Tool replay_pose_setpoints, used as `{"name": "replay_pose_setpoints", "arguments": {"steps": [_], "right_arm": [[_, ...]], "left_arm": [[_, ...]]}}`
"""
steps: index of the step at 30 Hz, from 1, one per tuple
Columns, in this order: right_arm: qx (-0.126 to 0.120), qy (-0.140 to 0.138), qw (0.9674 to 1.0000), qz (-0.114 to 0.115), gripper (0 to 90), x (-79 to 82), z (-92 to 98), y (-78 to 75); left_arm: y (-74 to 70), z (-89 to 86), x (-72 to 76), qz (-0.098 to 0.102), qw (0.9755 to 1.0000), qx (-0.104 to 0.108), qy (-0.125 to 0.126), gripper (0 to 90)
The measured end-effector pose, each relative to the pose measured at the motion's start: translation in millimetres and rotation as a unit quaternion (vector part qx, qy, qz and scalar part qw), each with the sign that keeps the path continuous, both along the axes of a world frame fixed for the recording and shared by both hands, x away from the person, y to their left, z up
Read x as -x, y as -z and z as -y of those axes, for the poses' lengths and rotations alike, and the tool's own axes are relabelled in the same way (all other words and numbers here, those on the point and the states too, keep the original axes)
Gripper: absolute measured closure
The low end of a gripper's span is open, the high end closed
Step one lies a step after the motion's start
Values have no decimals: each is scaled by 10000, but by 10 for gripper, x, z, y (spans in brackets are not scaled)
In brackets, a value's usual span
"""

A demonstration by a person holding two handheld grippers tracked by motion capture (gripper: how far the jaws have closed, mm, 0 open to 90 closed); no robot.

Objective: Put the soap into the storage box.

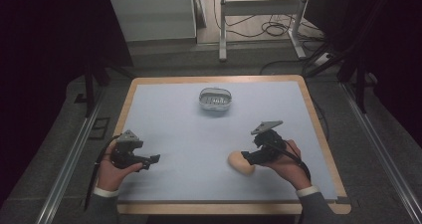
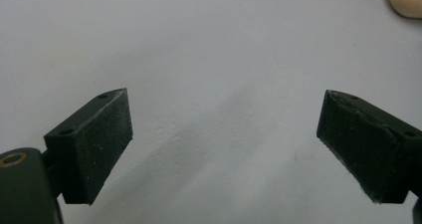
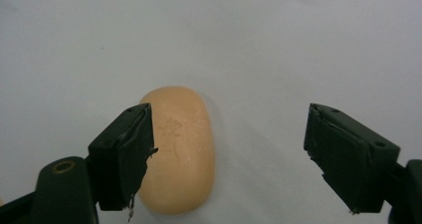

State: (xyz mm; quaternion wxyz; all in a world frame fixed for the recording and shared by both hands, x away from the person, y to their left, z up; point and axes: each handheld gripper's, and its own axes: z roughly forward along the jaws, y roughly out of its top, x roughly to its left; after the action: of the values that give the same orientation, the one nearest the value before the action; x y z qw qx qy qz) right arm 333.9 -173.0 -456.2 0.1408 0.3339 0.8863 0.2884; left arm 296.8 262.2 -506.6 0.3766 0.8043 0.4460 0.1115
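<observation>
A peach oval soap bar point(image 1: 241, 163) lies flat on the pale blue mat point(image 1: 189, 129) near the front right. My right gripper point(image 1: 247, 157) is lowered over it from the right. In the right gripper view the soap bar point(image 3: 181, 149) sits between the jaws, hard against the left one, and a wide gap separates it from the right one; the right gripper point(image 3: 229, 129) is open. My left gripper point(image 1: 152, 160) rests low at the front left, open point(image 2: 224, 114) over bare mat. The soap bar point(image 2: 407, 0) shows at the top right corner of the left gripper view.
A small grey oval dish point(image 1: 215, 99) with a slotted floor stands at the back middle of the mat. The wooden table edge point(image 1: 318, 129) frames the mat. Beyond the table are metal frame legs point(image 1: 222, 30) and loose cables on the floor.
</observation>
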Motion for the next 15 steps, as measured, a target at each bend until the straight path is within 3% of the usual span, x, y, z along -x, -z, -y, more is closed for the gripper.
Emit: {"name": "replay_pose_setpoints", "arguments": {"steps": [15], "right_arm": [[308, -284, 9984, -369, 220, -19, -209, 157]], "left_arm": [[5, 6, -3, -20, 10000, -19, 25, 76]]}}
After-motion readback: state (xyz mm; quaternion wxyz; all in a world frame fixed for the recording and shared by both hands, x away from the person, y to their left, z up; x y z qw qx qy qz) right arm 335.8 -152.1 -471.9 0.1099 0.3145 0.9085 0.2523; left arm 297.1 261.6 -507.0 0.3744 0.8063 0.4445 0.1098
